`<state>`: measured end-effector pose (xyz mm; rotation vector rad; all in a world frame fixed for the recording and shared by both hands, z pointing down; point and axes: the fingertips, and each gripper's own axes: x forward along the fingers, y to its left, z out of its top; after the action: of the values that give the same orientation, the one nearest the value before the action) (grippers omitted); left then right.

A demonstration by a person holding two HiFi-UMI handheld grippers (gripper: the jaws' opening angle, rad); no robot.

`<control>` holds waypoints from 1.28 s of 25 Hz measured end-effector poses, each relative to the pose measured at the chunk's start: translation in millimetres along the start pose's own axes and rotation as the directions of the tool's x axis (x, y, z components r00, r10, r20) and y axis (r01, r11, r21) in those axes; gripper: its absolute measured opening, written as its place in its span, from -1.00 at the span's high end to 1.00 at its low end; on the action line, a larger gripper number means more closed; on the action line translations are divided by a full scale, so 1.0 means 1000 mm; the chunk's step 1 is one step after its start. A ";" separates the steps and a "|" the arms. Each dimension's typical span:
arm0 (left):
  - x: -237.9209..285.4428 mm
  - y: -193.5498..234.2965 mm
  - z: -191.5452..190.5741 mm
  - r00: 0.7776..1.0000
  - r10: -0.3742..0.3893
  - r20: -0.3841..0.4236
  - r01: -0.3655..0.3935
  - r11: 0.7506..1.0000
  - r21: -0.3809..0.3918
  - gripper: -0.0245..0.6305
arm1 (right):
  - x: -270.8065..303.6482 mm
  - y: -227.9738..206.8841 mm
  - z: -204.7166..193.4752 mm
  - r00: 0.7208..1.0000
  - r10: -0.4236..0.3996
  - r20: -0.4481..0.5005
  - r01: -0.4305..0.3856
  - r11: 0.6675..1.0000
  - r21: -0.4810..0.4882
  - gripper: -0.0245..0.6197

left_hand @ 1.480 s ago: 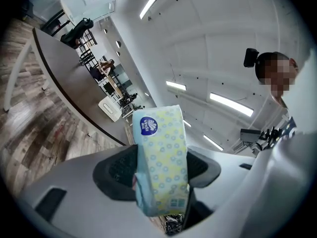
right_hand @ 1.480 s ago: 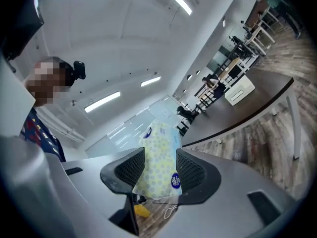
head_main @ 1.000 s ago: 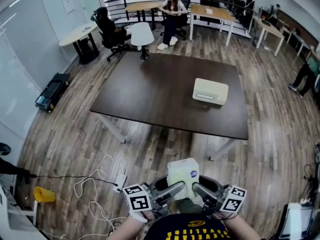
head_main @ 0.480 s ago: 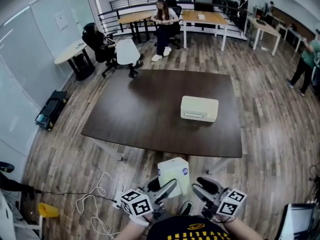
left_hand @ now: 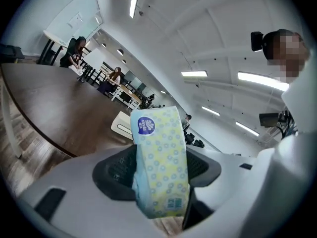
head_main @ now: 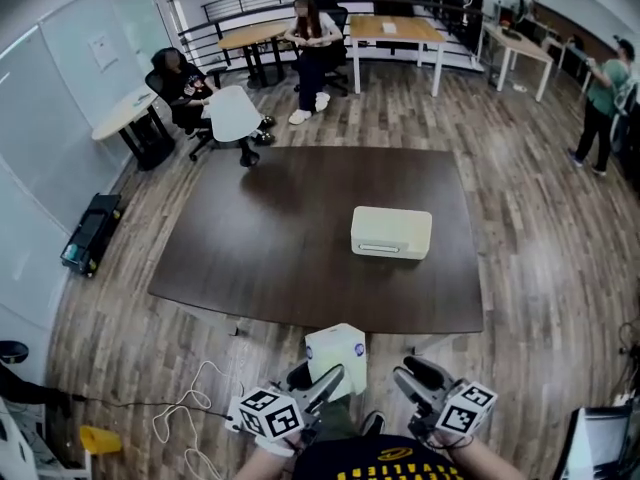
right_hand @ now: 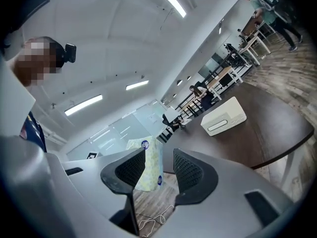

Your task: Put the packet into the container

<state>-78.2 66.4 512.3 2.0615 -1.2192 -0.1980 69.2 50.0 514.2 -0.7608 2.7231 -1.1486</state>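
My left gripper is shut on the packet, a pale yellow-and-blue tissue pack with a blue round logo. In the left gripper view the packet stands upright between the two dark pads. It is held low over the wooden floor, short of the table's near edge. My right gripper hangs to the packet's right, open, with nothing between its pads. The packet shows beyond its left jaw. The cream container lies on the dark brown table, right of centre, with its slot facing me.
A white cable and a yellow object lie on the floor at lower left. A black case lies by the left wall. Seated people, chairs and desks fill the far end, and a person stands at the right.
The table and container have come nearer in the head view. The packet has shifted left with my left gripper, and my right gripper now stands apart from it.
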 end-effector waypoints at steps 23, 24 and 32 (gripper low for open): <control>0.177 0.097 0.096 0.908 0.029 -0.418 0.267 0.728 0.632 0.13 | 0.133 -0.086 0.130 0.952 -0.278 0.125 0.286 0.957 -0.047 0.35; 0.184 0.099 0.096 0.899 0.057 -0.434 0.284 0.677 0.679 0.13 | 0.139 -0.087 0.136 0.953 -0.284 0.104 0.292 0.954 -0.067 0.35; 0.243 0.093 0.119 0.853 0.214 -0.476 0.372 0.392 0.842 0.13 | 0.194 -0.100 0.182 0.979 -0.181 -0.091 0.168 0.976 -0.136 0.35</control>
<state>-67.1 -218.5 539.3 2.8051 -0.8982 1.2648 -10.5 -220.1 474.1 -1.0040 2.8868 -1.0812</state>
